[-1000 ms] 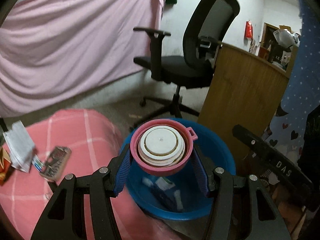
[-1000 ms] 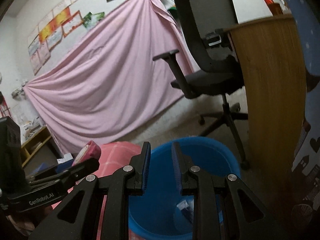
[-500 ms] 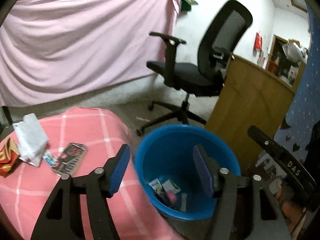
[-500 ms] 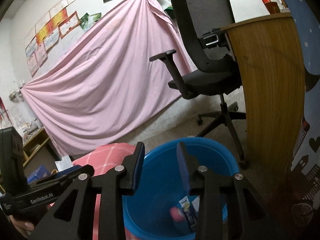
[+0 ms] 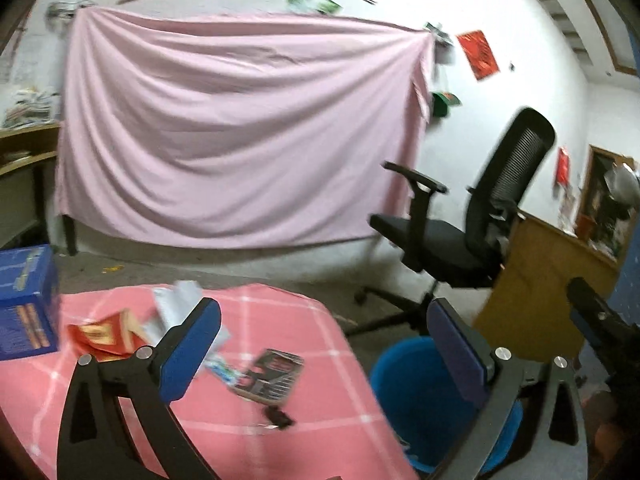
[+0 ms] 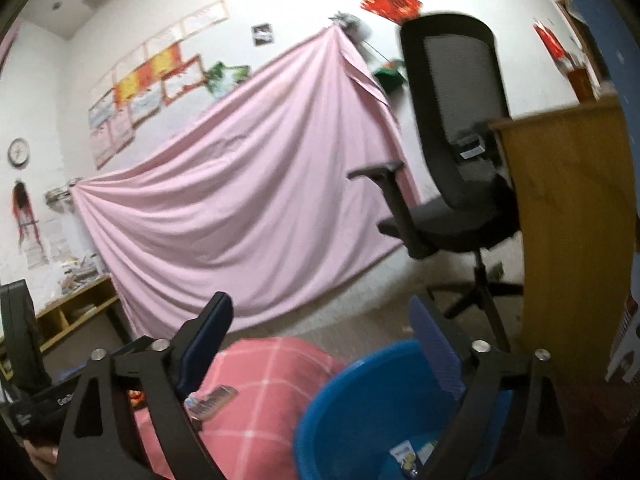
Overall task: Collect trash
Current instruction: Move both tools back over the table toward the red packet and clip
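Your left gripper is opening, jaws spreading wide with nothing between them, hanging over the table edge just left of the bin. Working left to right with the bin as your marker: far left of it sits a blue box at the table's edge, then a red wrapper on the pink cloth, then a crumpled white packet partly behind your left pad, then a dark packet lying flat near the bin's left side, with a small black scrap just below it. All of that trash lies on the cloth, outside the bin. Behind the bin stands the chair, and to its right the wooden desk

Your right gripper is opening too, empty, held above the bin's near rim. Down inside the bin you can see a couple of wrappers at the bottom. Left of the bin, the dark packet shows on the cloth
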